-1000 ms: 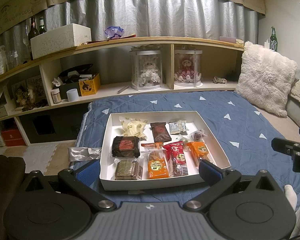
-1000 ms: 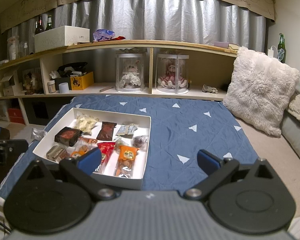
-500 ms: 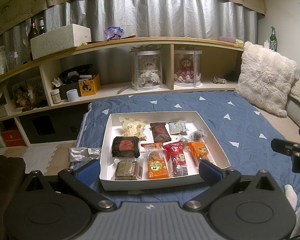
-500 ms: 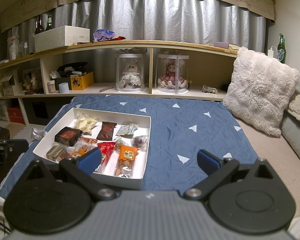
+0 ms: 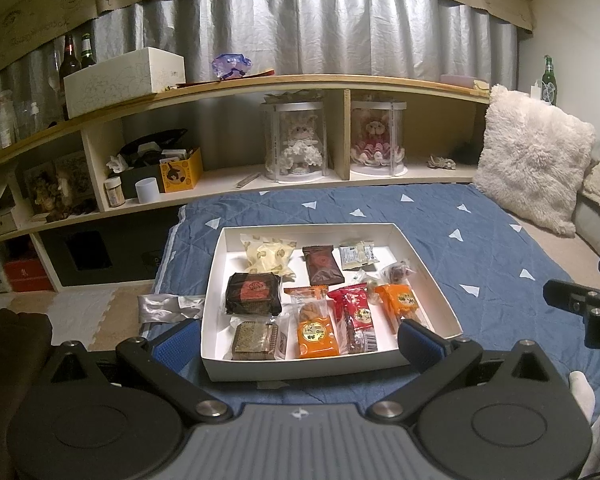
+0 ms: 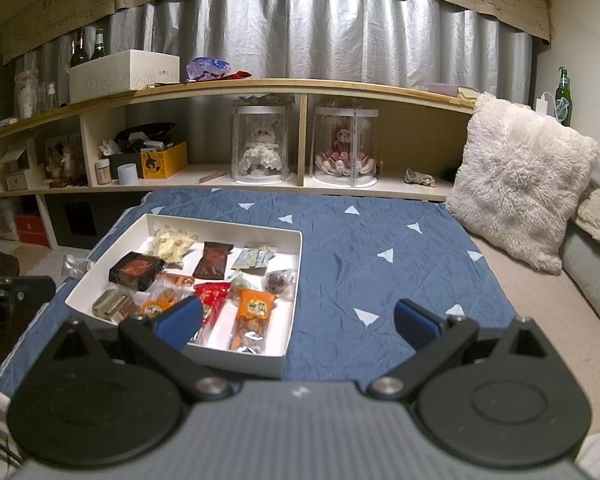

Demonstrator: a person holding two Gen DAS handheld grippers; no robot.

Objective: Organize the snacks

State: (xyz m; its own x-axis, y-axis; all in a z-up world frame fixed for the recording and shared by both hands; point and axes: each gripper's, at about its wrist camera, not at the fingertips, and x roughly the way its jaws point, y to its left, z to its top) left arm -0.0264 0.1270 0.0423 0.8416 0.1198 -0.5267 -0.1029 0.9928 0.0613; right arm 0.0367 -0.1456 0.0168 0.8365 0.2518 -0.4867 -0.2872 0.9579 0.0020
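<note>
A white shallow box (image 5: 216,276) lies on the blue quilt and holds several wrapped snacks: a black-red packet (image 5: 254,294), a yellow-patterned packet (image 5: 268,258), a dark brown packet (image 5: 322,266), orange packets (image 5: 316,334) and a red one (image 5: 358,314). My left gripper (image 5: 300,344) is open and empty, just in front of the box's near wall. In the right wrist view the box (image 6: 292,304) sits left of centre. My right gripper (image 6: 298,324) is open and empty, above the box's near right corner.
A blue quilt with white triangles (image 6: 380,240) covers the bed. A long wooden shelf (image 5: 260,84) with doll cases, boxes and bottles runs behind. A fluffy white pillow (image 6: 520,184) leans at the right. A silver wrapper (image 5: 168,306) lies left of the box.
</note>
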